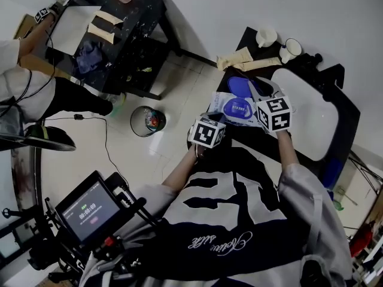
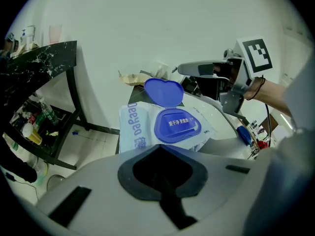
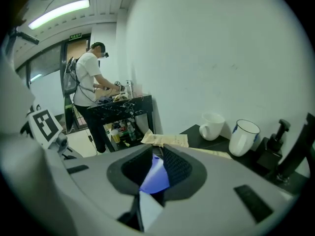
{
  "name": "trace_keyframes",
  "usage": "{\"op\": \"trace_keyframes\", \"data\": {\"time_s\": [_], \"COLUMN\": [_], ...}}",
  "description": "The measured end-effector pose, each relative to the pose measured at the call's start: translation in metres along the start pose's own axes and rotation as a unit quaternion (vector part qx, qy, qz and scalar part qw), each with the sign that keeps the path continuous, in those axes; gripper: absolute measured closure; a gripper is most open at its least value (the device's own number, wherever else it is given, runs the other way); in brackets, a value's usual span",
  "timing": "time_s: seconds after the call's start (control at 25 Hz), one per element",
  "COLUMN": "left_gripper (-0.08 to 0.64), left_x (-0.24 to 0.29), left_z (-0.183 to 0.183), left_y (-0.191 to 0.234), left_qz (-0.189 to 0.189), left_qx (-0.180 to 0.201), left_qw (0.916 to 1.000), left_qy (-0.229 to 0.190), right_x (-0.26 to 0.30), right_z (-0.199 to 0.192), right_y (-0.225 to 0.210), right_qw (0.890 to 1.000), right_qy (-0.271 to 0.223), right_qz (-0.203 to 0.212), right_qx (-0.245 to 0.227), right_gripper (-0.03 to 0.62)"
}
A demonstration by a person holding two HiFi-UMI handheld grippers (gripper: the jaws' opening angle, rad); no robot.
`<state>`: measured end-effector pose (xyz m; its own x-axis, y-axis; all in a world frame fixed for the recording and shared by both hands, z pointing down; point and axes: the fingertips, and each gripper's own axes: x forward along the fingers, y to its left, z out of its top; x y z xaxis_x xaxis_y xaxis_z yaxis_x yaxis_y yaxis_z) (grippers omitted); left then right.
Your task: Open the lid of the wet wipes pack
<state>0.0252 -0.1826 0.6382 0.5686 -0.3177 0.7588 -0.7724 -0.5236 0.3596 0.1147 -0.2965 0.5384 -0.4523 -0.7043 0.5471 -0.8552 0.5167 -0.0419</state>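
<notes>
Head view first: the wet wipes pack (image 1: 234, 109) lies at the near-left edge of the black tabletop (image 1: 326, 79), with a gripper at each side of it. The blue lid (image 1: 239, 87) is up and tipped away from the person, and the right gripper (image 1: 257, 93) has it. Right gripper view confirms that: its jaws are drawn in narrow on the lid (image 3: 156, 175), the blue flap standing edge-on between the dark pads (image 3: 178, 167).

Over to the left gripper (image 1: 212, 121), parked at the pack's near-left corner. Its own view shows its jaws closed together with no gap at the left gripper's (image 2: 160, 149) tips, and the pack (image 2: 135, 129) starts right at those tips. Whether any of the wrapper is pinched there, I can't tell. From this side the lid (image 2: 164, 92) stands upright behind its blue oval base (image 2: 177, 126), and the right gripper (image 2: 183, 70) reaches in from the right at the lid's top edge.

Behind the pack, two white mugs (image 3: 212, 126) (image 3: 243, 135) sit side by side near the wall, and a tan paper packet (image 3: 165, 139) lies flat just left of them. Farther back another person (image 3: 88, 82) bends over a second black table (image 3: 123, 103) — well apart from this one.
</notes>
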Motion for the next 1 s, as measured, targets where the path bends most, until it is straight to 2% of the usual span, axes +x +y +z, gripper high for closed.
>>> {"op": "trace_keyframes", "data": {"time_s": [0.08, 0.2, 0.28, 0.48, 0.68, 1.0], "left_gripper": [0.561, 0.561, 0.561, 0.561, 0.561, 0.561], "left_x": [-0.001, -0.008, -0.017, -0.043, -0.063, -0.131], "left_z": [0.0, 0.004, 0.011, 0.027, 0.042, 0.028], "left_y": [0.0, -0.001, -0.006, -0.019, -0.032, -0.05], "left_qz": [-0.011, -0.046, -0.068, -0.095, -0.116, -0.177], "left_qx": [-0.009, -0.061, -0.081, -0.05, -0.056, -0.029], "left_qw": [0.9999, 0.9967, 0.9934, 0.9914, 0.9851, 0.9753], "left_qy": [-0.009, -0.027, -0.044, -0.075, -0.114, -0.128], "right_x": [-0.014, -0.032, -0.045, -0.073, -0.083, -0.12], "right_z": [-0.001, -0.007, -0.012, -0.027, -0.045, -0.036], "right_y": [0.002, 0.013, 0.024, 0.052, 0.07, 0.133], "right_qw": [1.0, 0.999, 0.997, 0.991, 0.985, 0.971], "right_qy": [-0.009, -0.012, -0.016, -0.035, -0.053, -0.085], "right_qz": [-0.008, -0.014, -0.021, -0.027, -0.029, -0.094], "right_qx": [0.024, 0.051, 0.07, 0.13, 0.16, 0.201], "right_gripper": [0.528, 0.528, 0.528, 0.528, 0.528, 0.529]}}
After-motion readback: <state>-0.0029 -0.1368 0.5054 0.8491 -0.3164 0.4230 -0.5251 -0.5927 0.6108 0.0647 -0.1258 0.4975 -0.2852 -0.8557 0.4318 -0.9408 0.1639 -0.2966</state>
